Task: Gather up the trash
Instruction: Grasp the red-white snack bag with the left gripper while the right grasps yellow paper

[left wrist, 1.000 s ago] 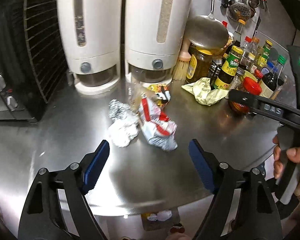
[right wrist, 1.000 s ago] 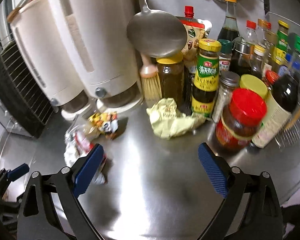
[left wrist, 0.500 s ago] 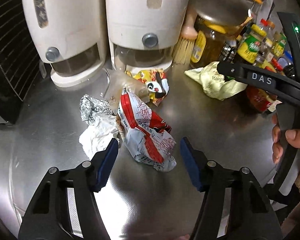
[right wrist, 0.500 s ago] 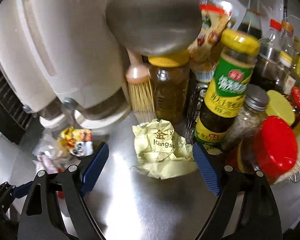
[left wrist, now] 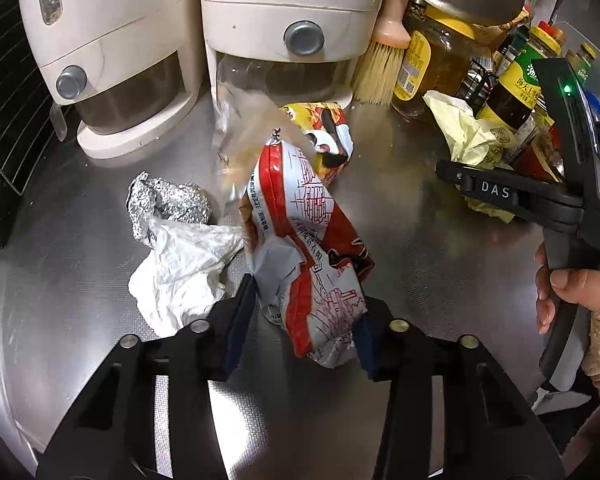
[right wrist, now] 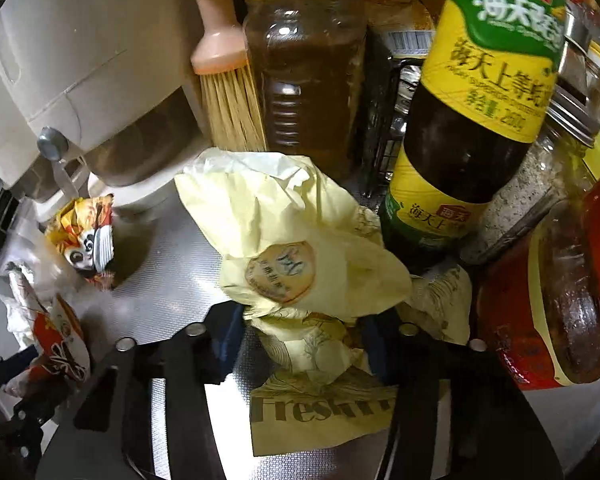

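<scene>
Left hand-held gripper [left wrist: 304, 320] pinches the red wrapper [left wrist: 308, 256] on the bench [left wrist: 440, 264]; right hand-held gripper [right wrist: 304, 336] squeezes yellow paper [right wrist: 296, 240]. Lifting could snag the bottle [right wrist: 480, 120] (crowded, touching).

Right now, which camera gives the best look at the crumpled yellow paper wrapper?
The right wrist view: the yellow wrapper fills the centre, sitting between the right gripper fingers, print readable. The left wrist view shows it only small at the right edge, partly hidden behind the right gripper's body.
</scene>
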Demonstrator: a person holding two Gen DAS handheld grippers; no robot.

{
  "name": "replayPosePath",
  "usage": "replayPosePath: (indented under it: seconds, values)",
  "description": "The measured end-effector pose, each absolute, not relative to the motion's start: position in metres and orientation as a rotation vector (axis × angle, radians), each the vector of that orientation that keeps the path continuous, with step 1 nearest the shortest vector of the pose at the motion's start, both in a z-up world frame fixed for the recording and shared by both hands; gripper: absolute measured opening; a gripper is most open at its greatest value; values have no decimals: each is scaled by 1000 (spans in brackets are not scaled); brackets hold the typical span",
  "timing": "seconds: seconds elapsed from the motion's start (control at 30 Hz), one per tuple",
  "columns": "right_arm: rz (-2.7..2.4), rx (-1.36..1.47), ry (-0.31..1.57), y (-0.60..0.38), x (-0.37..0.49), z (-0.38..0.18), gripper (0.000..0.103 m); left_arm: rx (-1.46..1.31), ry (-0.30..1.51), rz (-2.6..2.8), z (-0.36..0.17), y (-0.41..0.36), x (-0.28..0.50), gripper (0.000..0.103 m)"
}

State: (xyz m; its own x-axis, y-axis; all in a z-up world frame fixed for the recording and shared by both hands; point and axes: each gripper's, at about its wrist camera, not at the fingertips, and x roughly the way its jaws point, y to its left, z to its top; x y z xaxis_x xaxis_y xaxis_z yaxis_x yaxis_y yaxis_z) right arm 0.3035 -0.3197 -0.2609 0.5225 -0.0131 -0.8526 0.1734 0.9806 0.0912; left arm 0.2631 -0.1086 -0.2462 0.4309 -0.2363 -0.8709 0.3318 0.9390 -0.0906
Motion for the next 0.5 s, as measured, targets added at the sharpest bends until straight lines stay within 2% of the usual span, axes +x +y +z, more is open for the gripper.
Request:
replayPosePath:
  seconds: [0.1,0.2,0.5]
  values:
    - [-100,183,1012,-320,299,-257,33,108,1059,-367,-246,-109,262,28]
    - [-77,172,1025,-315,291,-255,27,123,1065,-384,-246,-112,258,22]
    - [6,236,1031,-292,244,-243,26,114,1062,-425,-242,-108,221,19]
